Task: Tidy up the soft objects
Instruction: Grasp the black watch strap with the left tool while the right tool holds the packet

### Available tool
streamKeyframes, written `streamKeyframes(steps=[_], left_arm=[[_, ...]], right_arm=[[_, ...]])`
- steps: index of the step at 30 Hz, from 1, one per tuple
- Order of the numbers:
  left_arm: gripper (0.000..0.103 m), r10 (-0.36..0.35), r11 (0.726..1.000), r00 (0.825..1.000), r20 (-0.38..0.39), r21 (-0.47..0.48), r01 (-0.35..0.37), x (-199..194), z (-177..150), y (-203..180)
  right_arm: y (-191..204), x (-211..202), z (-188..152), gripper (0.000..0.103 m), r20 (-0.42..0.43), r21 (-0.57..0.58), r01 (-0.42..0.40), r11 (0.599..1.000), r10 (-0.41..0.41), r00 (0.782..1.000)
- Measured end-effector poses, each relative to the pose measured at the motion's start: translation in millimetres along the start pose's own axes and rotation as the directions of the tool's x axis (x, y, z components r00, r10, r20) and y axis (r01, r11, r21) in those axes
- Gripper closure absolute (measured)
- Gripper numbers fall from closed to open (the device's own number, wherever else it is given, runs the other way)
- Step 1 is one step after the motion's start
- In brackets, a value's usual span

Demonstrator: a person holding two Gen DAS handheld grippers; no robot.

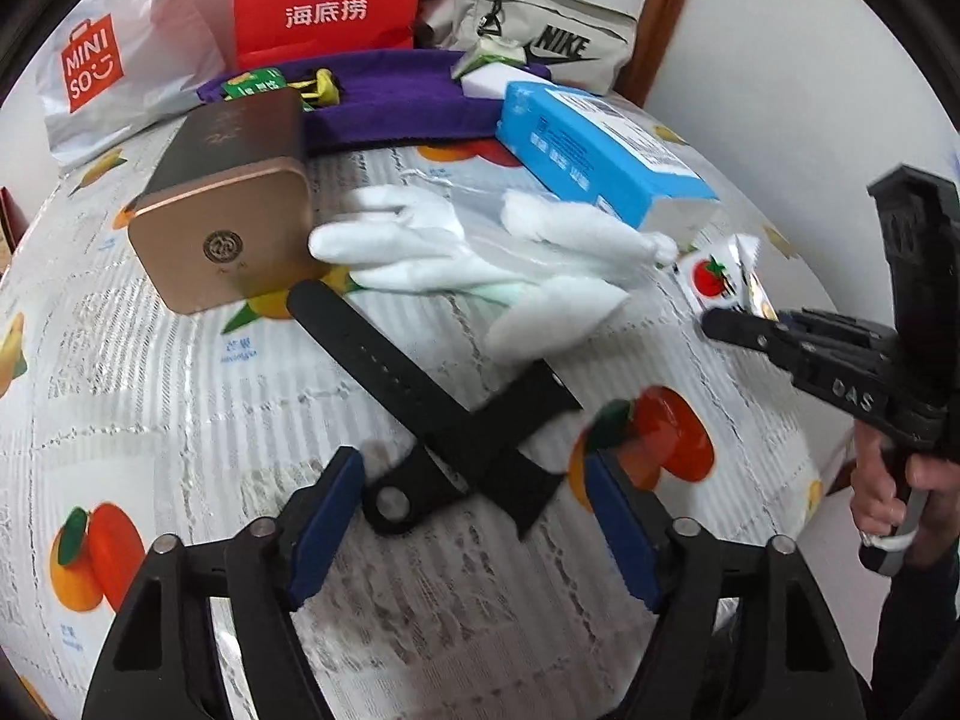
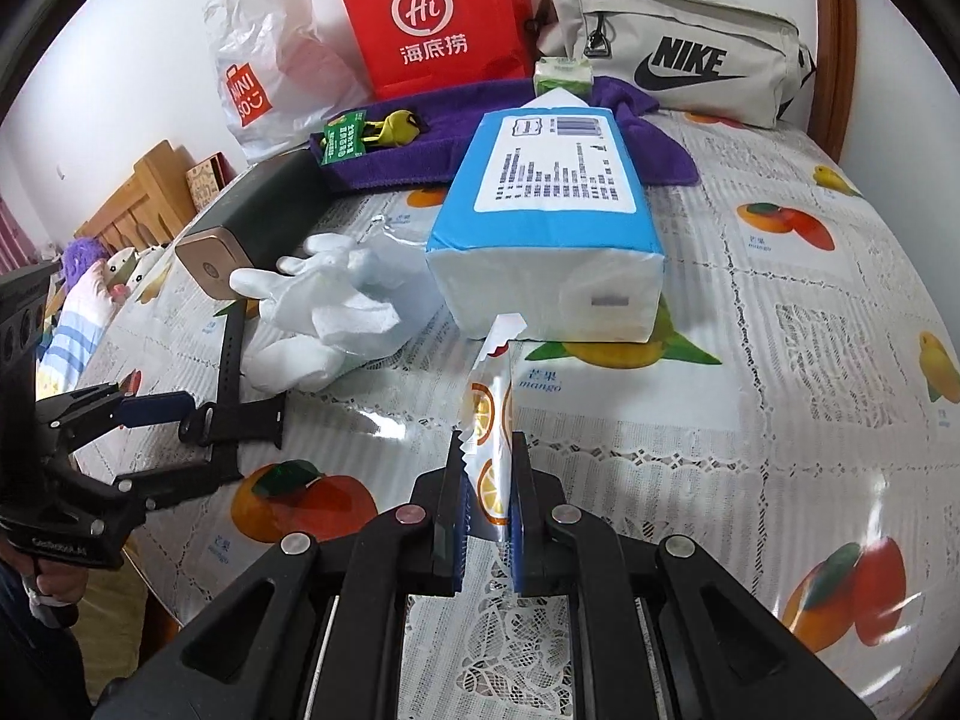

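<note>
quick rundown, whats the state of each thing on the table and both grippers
right gripper: shut on the fruit sachet
left gripper: open, around the black straps, not gripping
white gloves: lying crumpled
tissue pack: lying flat, sealed
gold tin: closed
purple towel: spread out
</note>
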State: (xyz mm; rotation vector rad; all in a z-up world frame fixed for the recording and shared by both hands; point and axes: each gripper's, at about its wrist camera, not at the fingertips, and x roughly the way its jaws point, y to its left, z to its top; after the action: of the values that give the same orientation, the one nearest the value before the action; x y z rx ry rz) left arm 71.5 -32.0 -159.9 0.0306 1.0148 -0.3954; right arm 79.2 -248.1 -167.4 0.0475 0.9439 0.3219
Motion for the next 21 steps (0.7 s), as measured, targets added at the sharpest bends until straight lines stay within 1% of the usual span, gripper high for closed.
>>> streamKeyframes(steps=[2, 4, 5, 6, 8, 9, 11, 13, 14, 15, 16, 17, 18, 19, 20, 21], left_arm=[[0.043, 0.042, 0.998, 0.999, 0.015, 0.037, -0.042, 4, 4, -2], [0.051, 0.07, 0.994, 0.998, 0.012, 0.081, -0.07, 8, 6, -6], [0.062, 0.073, 0.99, 0.997, 0.009, 0.118, -0.073, 7, 5, -10], [0.066, 0.064, 0.99, 0.998, 0.007, 0.126, -0.065, 6, 5, -11], [0.072, 0.052, 0.99, 0.999, -0.001, 0.133, -0.051, 2, 1, -11], [0.074, 0.043, 0.99, 0.999, -0.002, 0.133, -0.043, 0, 0, -9], [0.074, 0.022, 0.993, 1.0, -0.001, 0.115, -0.022, -2, -3, -4], [0.069, 0.028, 0.991, 1.0, 0.005, 0.129, -0.028, -3, -4, -6], [0.06, 0.025, 0.99, 1.0, 0.006, 0.136, -0.025, -3, -5, -8], [0.047, 0.012, 0.989, 1.0, 0.005, 0.147, -0.013, -2, -5, -11], [0.042, 0.0, 0.986, 1.0, 0.005, 0.166, -0.001, 0, -6, -16], [0.041, 0.012, 0.983, 1.0, 0.011, 0.184, -0.014, 2, -7, -20], [0.041, 0.047, 0.976, 0.999, 0.021, 0.21, -0.05, 4, -8, -26], [0.044, 0.06, 0.973, 0.998, 0.026, 0.221, -0.064, 4, -8, -28], [0.051, 0.057, 0.975, 0.998, 0.025, 0.215, -0.061, 3, -7, -27], [0.051, 0.05, 0.978, 0.999, 0.021, 0.203, -0.053, 3, -6, -25]], right_arm=[[1, 0, 0, 0.092, 0.0, -0.001, 0.0, 1.0, 0.0, 1.0], [1, -1, 0, 0.092, 0.004, -0.004, 0.002, 1.0, -0.002, 1.0], [1, -2, -1, 0.092, 0.005, -0.004, 0.005, 1.0, -0.005, 1.0], [0, -3, -1, 0.092, 0.006, -0.006, 0.01, 1.0, -0.01, 1.0], [-2, -4, -3, 0.092, 0.009, -0.006, 0.025, 1.0, -0.025, 1.0], [-4, -5, -4, 0.092, 0.011, 0.0, 0.028, 1.0, -0.028, 1.0], [-9, -5, -5, 0.092, 0.012, 0.016, 0.029, 0.999, -0.029, 0.999], [-13, -2, -6, 0.092, 0.007, 0.029, 0.029, 0.999, -0.029, 1.0], [-14, -1, -6, 0.092, 0.003, 0.03, 0.031, 0.999, -0.031, 1.0], [-14, 1, -6, 0.092, 0.002, 0.03, 0.032, 0.999, -0.032, 0.999], [-14, 1, -6, 0.092, 0.004, 0.028, 0.031, 0.999, -0.031, 1.0], [-13, 2, -5, 0.092, 0.007, 0.024, 0.03, 0.999, -0.03, 1.0], [-12, 2, -5, 0.092, 0.008, 0.022, 0.03, 0.999, -0.03, 1.0], [-11, 3, -5, 0.092, 0.008, 0.02, 0.033, 0.999, -0.033, 0.999], [-11, 4, -5, 0.092, 0.009, 0.019, 0.036, 0.999, -0.036, 0.999], [-11, 4, -6, 0.092, 0.011, 0.017, 0.038, 0.999, -0.038, 0.999]])
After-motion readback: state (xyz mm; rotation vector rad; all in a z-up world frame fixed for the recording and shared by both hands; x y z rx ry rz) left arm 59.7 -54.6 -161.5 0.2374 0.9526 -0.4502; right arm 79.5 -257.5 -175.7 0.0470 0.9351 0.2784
